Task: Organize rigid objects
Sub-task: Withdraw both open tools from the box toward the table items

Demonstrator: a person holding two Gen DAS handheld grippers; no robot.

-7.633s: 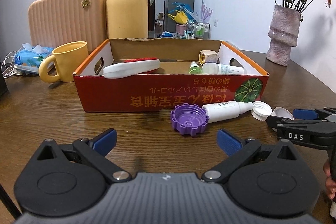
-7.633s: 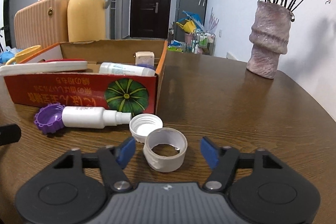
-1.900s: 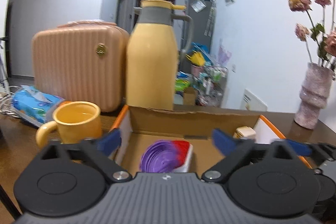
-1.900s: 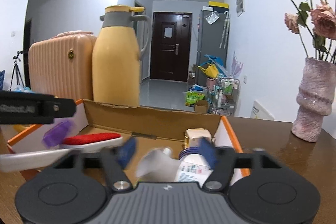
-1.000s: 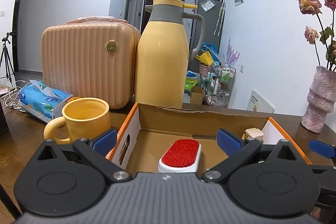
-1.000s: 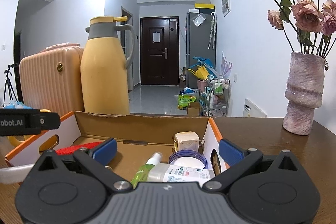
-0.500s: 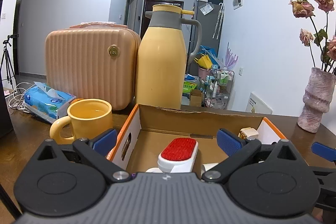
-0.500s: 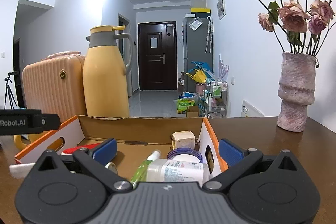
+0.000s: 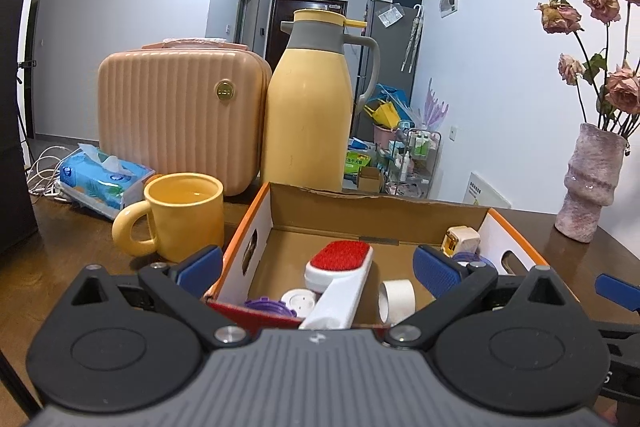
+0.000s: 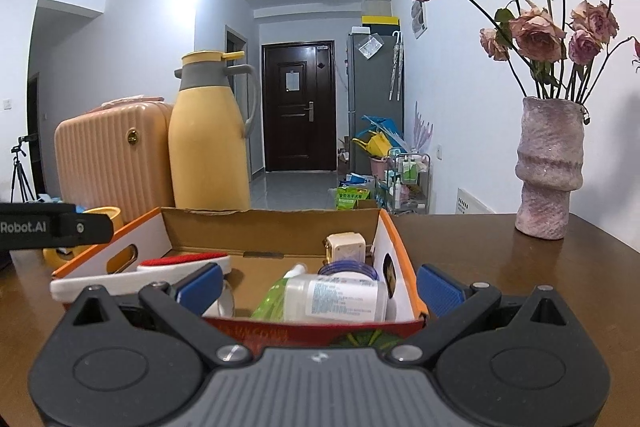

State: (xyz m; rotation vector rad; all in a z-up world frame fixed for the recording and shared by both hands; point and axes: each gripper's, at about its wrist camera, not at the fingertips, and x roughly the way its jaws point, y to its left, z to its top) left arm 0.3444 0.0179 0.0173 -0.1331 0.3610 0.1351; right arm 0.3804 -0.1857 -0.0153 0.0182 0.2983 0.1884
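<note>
Both hand-held grippers hang above the near edge of the cardboard box (image 9: pixel 400 215) on the desk (image 10: pixel 520 267), jaws spread wide and empty: left hand-held gripper (image 9: pixel 318 263), right hand-held gripper (image 10: pixel 320 285). Inside the box lie the purple cap (image 9: pixel 266 305), white cap (image 9: pixel 298 301), white ring (image 9: pixel 396 297), red-topped brush (image 9: pixel 340 275) and a clear bottle (image 10: pixel 336 297). A yellow mug (image 9: pixel 182 215) stands just left of the box.

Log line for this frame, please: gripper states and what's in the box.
left gripper: open, empty | right gripper: open, empty | cardboard box: lint brush, purple cap, white ring, bottle
</note>
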